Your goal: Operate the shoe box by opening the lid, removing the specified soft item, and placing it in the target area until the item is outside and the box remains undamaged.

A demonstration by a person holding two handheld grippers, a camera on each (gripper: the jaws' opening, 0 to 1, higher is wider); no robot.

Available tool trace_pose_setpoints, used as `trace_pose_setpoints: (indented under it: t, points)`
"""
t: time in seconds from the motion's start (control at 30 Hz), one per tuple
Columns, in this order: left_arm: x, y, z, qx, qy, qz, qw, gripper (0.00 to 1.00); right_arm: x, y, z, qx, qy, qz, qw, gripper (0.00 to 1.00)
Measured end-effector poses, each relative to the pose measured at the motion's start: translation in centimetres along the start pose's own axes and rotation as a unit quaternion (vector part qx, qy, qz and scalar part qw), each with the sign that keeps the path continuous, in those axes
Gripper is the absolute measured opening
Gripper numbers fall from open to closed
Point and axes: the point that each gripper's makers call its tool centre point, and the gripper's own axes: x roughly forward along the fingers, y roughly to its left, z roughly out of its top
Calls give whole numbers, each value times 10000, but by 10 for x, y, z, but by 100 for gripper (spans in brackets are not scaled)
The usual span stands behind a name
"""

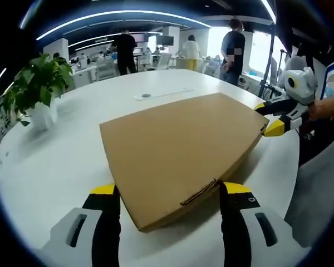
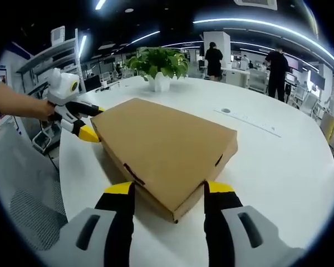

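Shoe box [image 1: 181,150]: flat brown cardboard, matte, lid shut, on glossy white round table [image 1: 44,172]. One corner lies between spread jaws of left gripper [image 1: 170,192]; another between spread jaws of right gripper [image 2: 168,192]. Leafy potted plant [image 2: 157,64] beyond.

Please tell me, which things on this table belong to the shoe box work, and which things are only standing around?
Belong to the job:
shoe box, lid closed
left gripper, at one corner of the box
right gripper, at another corner

Only standing around:
potted plant
flat strip with a round socket
grey chair
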Motion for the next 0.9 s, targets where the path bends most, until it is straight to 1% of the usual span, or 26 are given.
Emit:
trace_pose_setpoints:
  t: [0.37,0.53,0.7,0.9]
  points:
    - [-16,7,-12,72,60,-81,9999,75,0,23,-1,29,-45,59,10000,44]
    - [-25,11,-19,79,67,-88,9999,75,2,35,-2,-44,-38,129,9999,43]
    - [-33,14,-25,67,96,-70,9999,75,5,45,-1,-136,-45,178,9997,43]
    - [-43,20,-33,53,109,-27,9999,75,8,56,0,-131,-102,241,9996,44]
